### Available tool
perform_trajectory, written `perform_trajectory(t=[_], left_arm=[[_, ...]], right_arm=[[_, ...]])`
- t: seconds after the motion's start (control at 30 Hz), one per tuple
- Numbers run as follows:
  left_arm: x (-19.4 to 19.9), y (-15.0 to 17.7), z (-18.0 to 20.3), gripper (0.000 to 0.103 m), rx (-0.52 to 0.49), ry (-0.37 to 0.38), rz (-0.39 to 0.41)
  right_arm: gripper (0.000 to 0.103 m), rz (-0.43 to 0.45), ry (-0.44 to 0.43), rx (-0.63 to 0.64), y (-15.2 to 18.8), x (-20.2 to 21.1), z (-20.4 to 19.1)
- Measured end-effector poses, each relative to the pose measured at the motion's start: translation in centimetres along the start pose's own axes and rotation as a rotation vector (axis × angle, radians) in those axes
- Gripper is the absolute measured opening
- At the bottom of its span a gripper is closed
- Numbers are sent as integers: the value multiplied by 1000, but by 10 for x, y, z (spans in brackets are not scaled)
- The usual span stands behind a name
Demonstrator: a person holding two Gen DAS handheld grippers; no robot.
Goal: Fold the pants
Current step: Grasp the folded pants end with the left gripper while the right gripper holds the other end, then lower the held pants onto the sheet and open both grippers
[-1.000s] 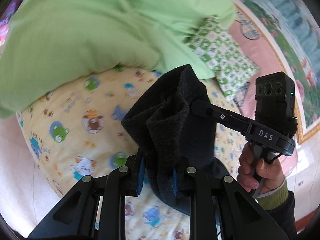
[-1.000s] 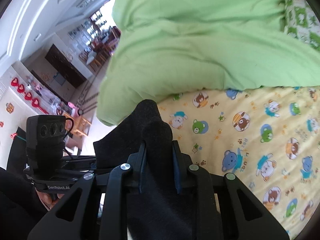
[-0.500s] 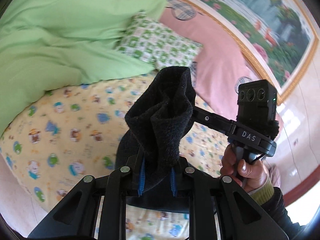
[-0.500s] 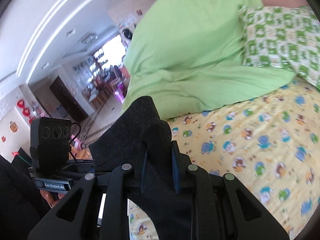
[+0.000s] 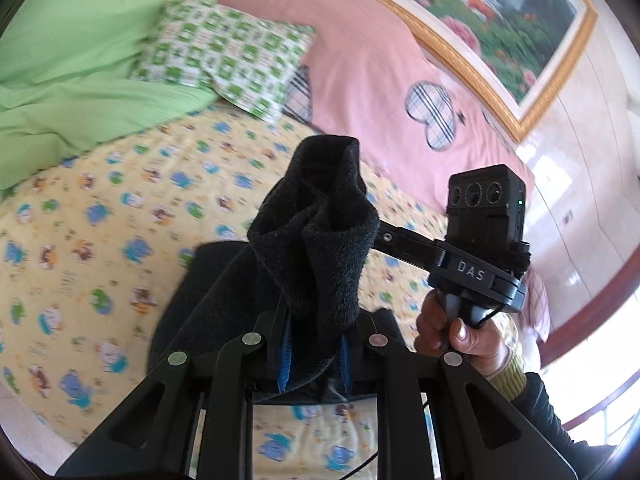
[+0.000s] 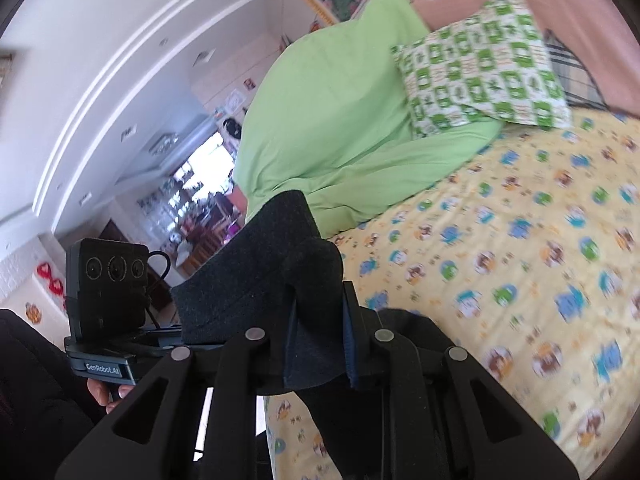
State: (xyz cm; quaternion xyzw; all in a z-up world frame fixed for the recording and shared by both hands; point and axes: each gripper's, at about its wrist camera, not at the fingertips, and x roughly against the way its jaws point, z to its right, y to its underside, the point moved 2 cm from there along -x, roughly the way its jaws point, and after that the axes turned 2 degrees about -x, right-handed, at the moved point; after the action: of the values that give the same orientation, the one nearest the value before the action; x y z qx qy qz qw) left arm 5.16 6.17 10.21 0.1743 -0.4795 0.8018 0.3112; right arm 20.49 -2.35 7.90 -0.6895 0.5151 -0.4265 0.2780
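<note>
The black fleece pants (image 5: 316,240) are lifted above the bed. My left gripper (image 5: 314,354) is shut on a bunched edge of them, and more black cloth hangs below onto the sheet (image 5: 188,312). My right gripper (image 6: 318,344) is shut on another bunched part of the pants (image 6: 264,276). In the left wrist view the right gripper's body (image 5: 480,240) sits just right of the cloth, held by a hand. In the right wrist view the left gripper's body (image 6: 106,280) is at the lower left.
The bed has a yellow cartoon-print sheet (image 5: 100,220). A green duvet (image 6: 340,120) and a green-checked pillow (image 6: 480,72) lie at its far end, against a pink headboard (image 5: 380,60). A framed picture (image 5: 500,12) hangs above.
Both grippers have risen and tilted up with the pants; the views now show more headboard, wall and room, less of the duvet. Both grips stay shut.
</note>
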Motion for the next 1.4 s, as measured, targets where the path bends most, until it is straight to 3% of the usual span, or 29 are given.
perform_trajectory(t=[0.33, 0.87, 0.97, 1.1, 1.2, 1.3, 1.37, 1.4], left_arm=[[-45, 11, 44, 18, -87, 28, -98], [-106, 30, 74, 20, -204, -6, -208], [-113, 32, 78, 29, -244, -5, -213], [-115, 38, 84, 54, -279, 34, -231], [-112, 44, 87, 57, -296, 54, -236], [-107, 47, 85, 58, -287, 76, -249], [-103, 48, 82, 60, -278, 92, -255], [-99, 47, 80, 60, -272, 96, -252]], right_arm=[[21, 82, 28, -101, 38, 53, 39], [25, 124, 102, -234, 79, 85, 82], [27, 118, 147, -257, 84, 91, 86], [29, 127, 233, -271, 91, 103, 85], [30, 166, 284, -297, 97, 121, 82], [47, 215, 347, -323, 104, 141, 77], [66, 253, 380, -334, 107, 153, 72], [67, 270, 387, -336, 109, 157, 70]])
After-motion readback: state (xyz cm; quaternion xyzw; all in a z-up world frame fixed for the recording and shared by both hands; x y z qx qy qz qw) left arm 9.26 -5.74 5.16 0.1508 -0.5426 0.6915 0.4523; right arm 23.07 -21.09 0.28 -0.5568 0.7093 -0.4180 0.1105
